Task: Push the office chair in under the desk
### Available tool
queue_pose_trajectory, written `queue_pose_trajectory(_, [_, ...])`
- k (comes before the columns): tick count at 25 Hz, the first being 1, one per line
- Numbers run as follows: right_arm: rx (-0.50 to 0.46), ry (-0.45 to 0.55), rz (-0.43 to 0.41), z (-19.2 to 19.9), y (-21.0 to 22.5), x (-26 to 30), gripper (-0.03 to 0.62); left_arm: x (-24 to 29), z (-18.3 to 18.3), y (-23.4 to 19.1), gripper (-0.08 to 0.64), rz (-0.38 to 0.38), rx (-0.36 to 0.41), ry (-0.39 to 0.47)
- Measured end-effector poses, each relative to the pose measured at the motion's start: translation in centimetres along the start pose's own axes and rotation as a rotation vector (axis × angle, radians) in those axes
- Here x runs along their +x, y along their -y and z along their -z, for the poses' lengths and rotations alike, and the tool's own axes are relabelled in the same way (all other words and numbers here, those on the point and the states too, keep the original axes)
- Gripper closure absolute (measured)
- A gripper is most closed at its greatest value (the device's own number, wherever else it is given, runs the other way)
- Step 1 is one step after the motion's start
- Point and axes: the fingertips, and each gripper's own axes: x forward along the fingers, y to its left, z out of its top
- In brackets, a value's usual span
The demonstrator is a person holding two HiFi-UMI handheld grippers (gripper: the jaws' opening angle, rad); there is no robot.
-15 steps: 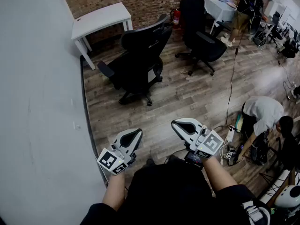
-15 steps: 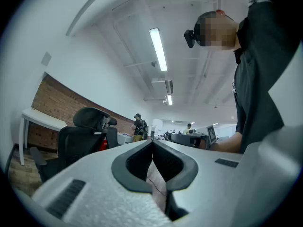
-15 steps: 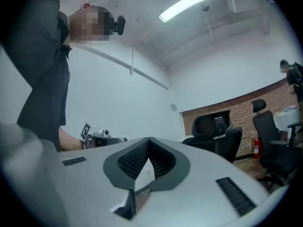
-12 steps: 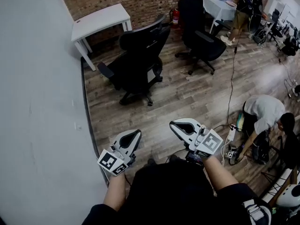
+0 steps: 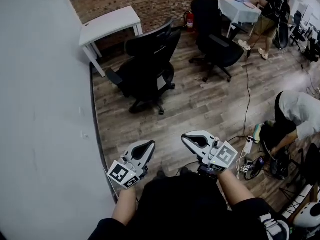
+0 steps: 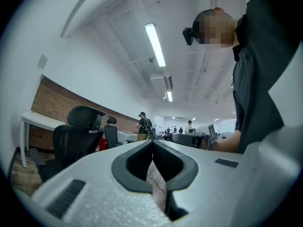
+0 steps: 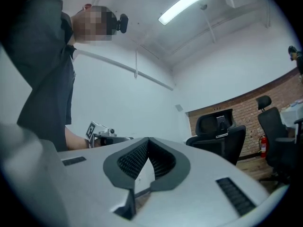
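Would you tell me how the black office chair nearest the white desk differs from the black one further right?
The nearer chair stands just off the white desk; the farther chair stands further right, beside the red fire extinguisher. The nearer chair is closer to the person than the farther chair. Both are black, on wheeled bases, and under no desk.

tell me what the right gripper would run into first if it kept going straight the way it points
Probably the white wall: the right gripper has its jaws shut and aims at bare wall, and the office chair stands right of that line. Depth is unclear.
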Motion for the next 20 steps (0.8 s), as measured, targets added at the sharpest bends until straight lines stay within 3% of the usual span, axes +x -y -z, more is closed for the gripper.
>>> queue_pose_trajectory(5, [-0.028, -0.049, -0.02, 0.5, 0.1, -1.0, 0.586, 0.8, 0.1, 0.5, 0.545, -0.007, 0.011, -0.021])
queue_pose_trajectory(20, [-0.02, -0.037, -0.058, 0.9, 2.6, -4.9, 0.586, 5.3, 1.0, 3.6, 0.545, 0.001, 0.012, -0.058])
